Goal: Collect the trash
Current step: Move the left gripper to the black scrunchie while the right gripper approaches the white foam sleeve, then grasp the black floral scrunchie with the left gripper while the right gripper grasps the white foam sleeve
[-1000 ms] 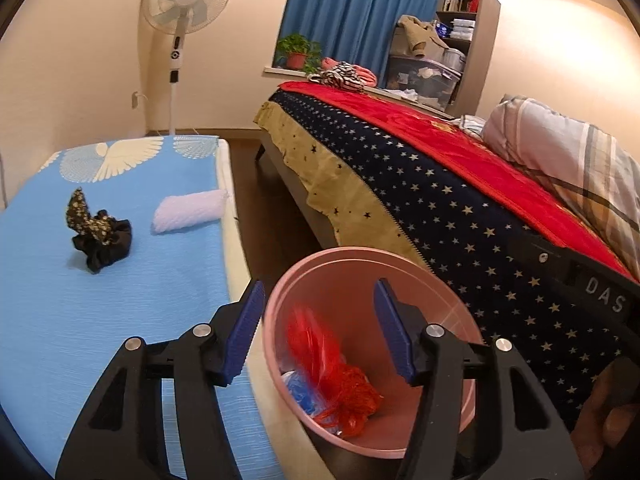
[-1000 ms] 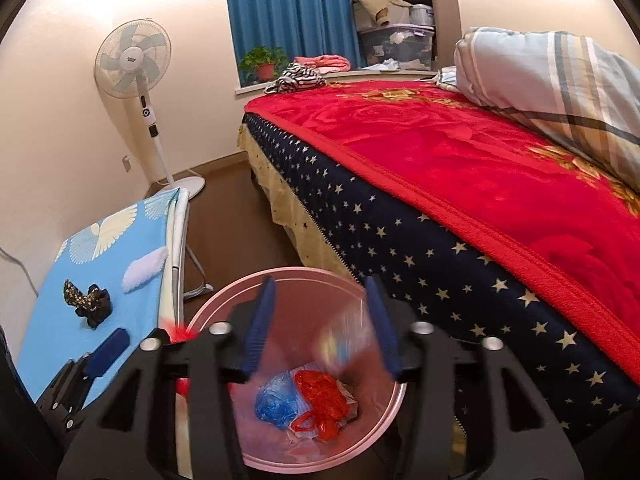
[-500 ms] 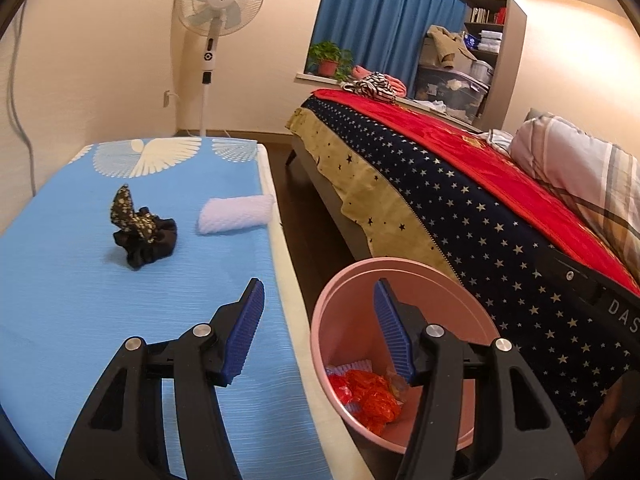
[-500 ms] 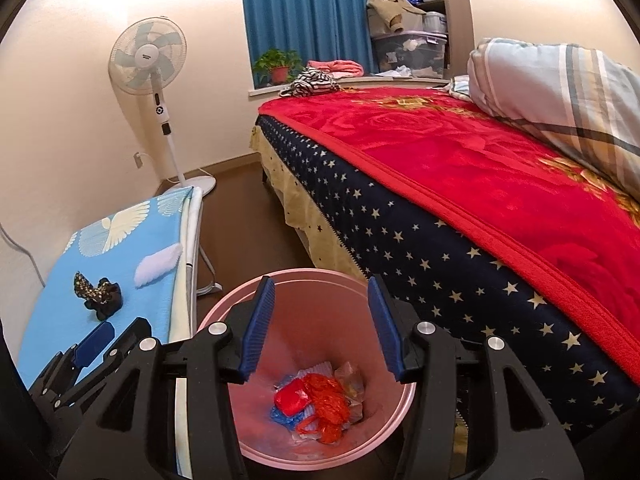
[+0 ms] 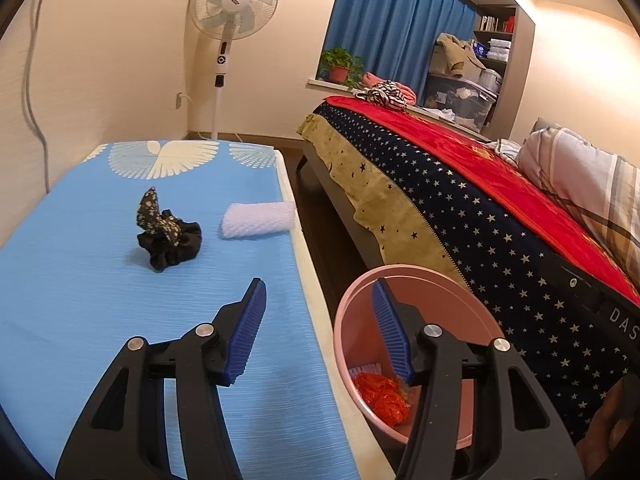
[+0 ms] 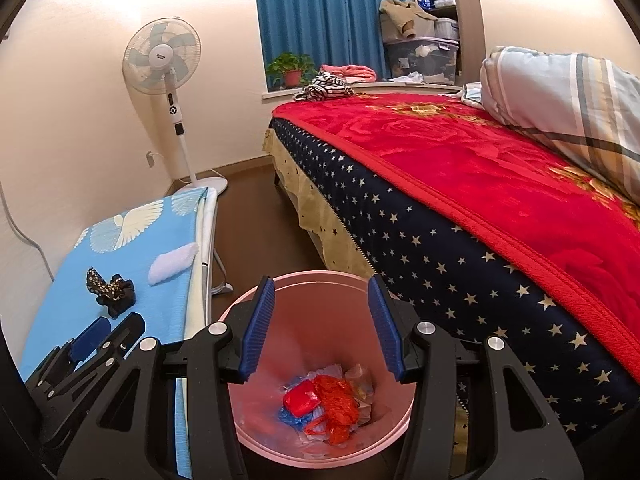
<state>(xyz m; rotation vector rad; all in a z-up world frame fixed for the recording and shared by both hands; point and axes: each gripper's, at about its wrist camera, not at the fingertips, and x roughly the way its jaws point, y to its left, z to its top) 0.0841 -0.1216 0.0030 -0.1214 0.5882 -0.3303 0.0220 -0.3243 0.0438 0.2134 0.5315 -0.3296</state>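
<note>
A pink bin [image 6: 320,280] stands on the floor between the blue table and the bed; it also shows in the left wrist view [image 5: 424,276]. It holds red, orange and blue wrappers [image 6: 328,404]. A white foam roll [image 5: 258,220] and a black floral scrunchie [image 5: 168,236] lie on the blue table [image 5: 80,312]. My left gripper [image 5: 316,332] is open and empty over the table's right edge. My right gripper [image 6: 322,328] is open and empty above the bin.
A bed with a red blanket [image 6: 480,168] and starred cover runs along the right. A standing fan [image 5: 232,12] is by the far wall. A narrow strip of brown floor [image 6: 256,236] lies between table and bed.
My left gripper has swung left from over the bin toward the table. My right gripper has stayed over the bin, and the dropped trash has settled inside.
</note>
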